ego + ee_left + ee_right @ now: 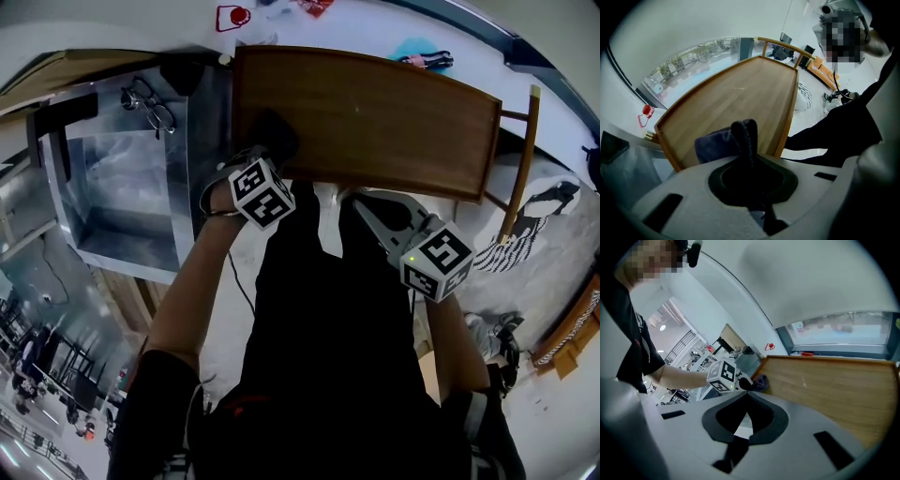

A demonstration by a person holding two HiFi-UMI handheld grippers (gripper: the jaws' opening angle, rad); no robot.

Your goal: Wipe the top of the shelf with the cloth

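The shelf's brown wooden top lies straight ahead of me. A dark blue cloth rests on its near left corner, and my left gripper is shut on it. In the left gripper view the cloth bunches around the black fingertips of the left gripper, with the bare shelf top stretching beyond. My right gripper hovers at the shelf's front edge, right of the cloth, jaws together and holding nothing. In the right gripper view the right gripper points toward the cloth and the shelf top.
A shiny metal cabinet stands against the shelf's left side, with a pair of glasses on top. A wooden post rises at the shelf's right end. Striped fabric lies on the floor at right. A red item sits beyond the shelf.
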